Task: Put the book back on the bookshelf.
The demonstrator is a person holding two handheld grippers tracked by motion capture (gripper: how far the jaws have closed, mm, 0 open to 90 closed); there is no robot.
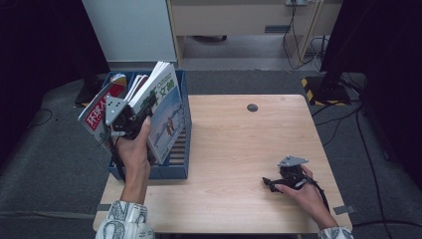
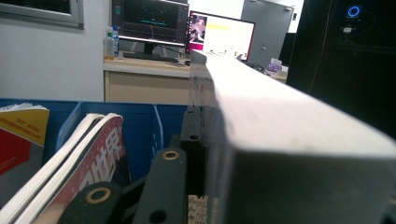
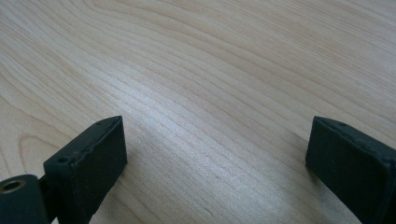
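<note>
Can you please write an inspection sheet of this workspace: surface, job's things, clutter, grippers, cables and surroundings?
Surface: light wooden table, with a dark round cap near its far edge.
Job's things: thick white-blue book, tilted, standing in the blue file box at the table's left edge; a red magazine leans beside it.
Clutter: nothing seen.
Grippers: left gripper shut on the book's page block, seen close in the left gripper view; right gripper open, low over bare wood, nothing between the jaws.
Cables: black cables on the floor behind the table.
Surroundings: grey carpet; desk with monitors beyond the box.
</note>
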